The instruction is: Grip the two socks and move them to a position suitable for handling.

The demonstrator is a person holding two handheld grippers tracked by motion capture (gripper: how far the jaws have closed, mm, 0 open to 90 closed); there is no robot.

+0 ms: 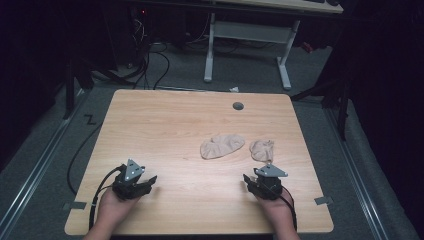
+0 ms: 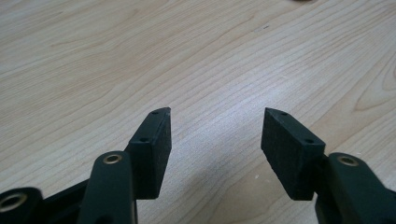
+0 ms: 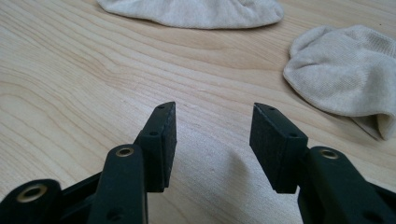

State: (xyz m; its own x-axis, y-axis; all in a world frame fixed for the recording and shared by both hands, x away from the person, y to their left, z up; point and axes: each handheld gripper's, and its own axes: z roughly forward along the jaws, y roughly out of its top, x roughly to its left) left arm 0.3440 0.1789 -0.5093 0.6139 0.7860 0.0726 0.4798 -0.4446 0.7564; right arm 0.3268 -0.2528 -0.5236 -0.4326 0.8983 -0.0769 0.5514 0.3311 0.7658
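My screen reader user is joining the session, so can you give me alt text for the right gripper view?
The right gripper hangs open just above a light wooden table, its two black jaws apart with nothing between them. Beyond lie two beige fabric socks: a flattened sock at the top and a crumpled sock at the right, neither touched.
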